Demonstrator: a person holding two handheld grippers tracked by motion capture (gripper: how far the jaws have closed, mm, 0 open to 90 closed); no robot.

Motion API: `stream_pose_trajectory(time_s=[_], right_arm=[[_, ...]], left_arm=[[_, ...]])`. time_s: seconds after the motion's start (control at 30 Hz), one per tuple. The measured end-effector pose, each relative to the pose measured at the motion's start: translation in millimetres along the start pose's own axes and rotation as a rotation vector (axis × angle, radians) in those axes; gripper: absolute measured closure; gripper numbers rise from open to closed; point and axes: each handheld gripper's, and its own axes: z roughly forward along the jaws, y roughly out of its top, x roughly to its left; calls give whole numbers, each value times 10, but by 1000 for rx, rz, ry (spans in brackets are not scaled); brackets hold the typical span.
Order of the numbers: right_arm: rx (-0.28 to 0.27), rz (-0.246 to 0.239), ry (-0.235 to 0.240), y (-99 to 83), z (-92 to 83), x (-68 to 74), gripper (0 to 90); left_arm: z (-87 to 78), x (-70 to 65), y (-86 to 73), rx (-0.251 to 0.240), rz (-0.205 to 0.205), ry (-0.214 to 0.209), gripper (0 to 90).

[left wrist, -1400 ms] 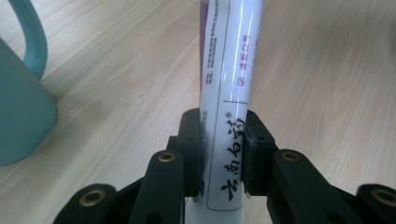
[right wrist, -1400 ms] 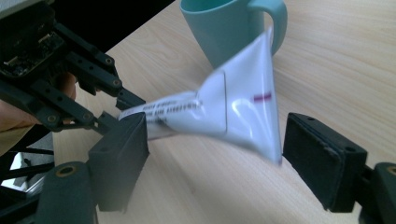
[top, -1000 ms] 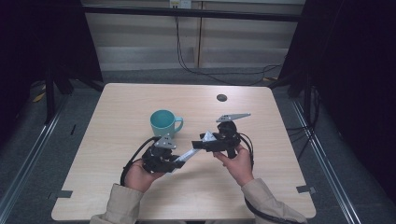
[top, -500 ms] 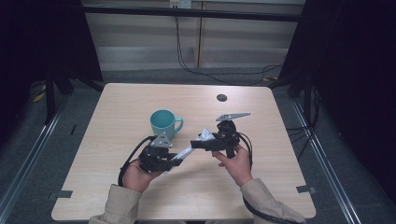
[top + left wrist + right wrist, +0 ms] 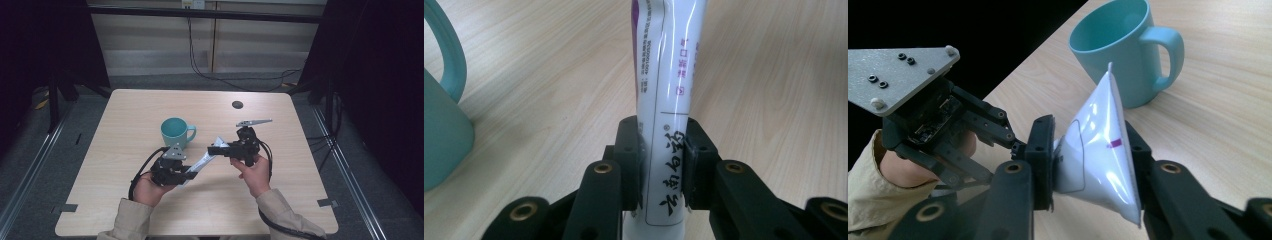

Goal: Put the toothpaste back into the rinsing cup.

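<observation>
Left gripper [image 5: 192, 172] clamps the white plastic toothpaste tube [image 5: 202, 161] at centre frame, right gripper [image 5: 214, 149], jaws just closing, pinches its flat tail: next, likely into the teal ceramic mug [image 5: 175, 132].

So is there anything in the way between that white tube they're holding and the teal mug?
Nothing visible. The tube is held off the table, the left gripper clamped on one end and the right gripper closing on the flat end. The mug stands just beyond, with only bare table between.

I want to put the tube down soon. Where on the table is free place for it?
Bare wood lies left of the teal mug, along the far edge beside the dark disc, and right of the right gripper. It is crowded between the mug, the tube and the left gripper.
</observation>
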Motion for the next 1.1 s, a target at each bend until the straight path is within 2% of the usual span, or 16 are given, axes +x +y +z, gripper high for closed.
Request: stream_pose_trajectory(time_s=[0.07,0.13,0.2,0.23,0.3,0.4,0.5,0.57,0.67,0.73,0.93,1.1], right_arm=[[0,-14,-2,19,-9,27,709],[6,-37,-6,44,-12,64,733],[10,-65,-21,69,-17,108,757],[10,-70,-20,80,-22,121,765],[9,-71,-19,92,-31,128,768],[1,-74,-17,149,-73,150,777],[-8,-83,-21,189,-101,180,782],[-17,-81,-18,217,-117,208,784],[-18,-84,-16,257,-118,241,786],[-17,-86,-14,269,-108,258,787],[-10,-97,-13,278,-72,321,789],[-11,-93,-5,281,-36,352,790]], left_arm=[[5,8,0,-4,-2,-10,728],[1,10,4,0,7,0,705],[-15,29,11,-14,-11,10,599],[-27,43,11,-19,-21,7,559],[-44,47,13,-21,-18,16,541],[-102,40,50,-48,-13,48,458],[-123,29,83,-69,-15,51,415],[-139,-17,163,-82,11,64,397],[-162,-60,247,-105,23,82,403],[-165,-70,292,-115,25,97,410],[-188,-109,406,-147,32,101,435],[-162,-137,472,-151,34,110,452]])
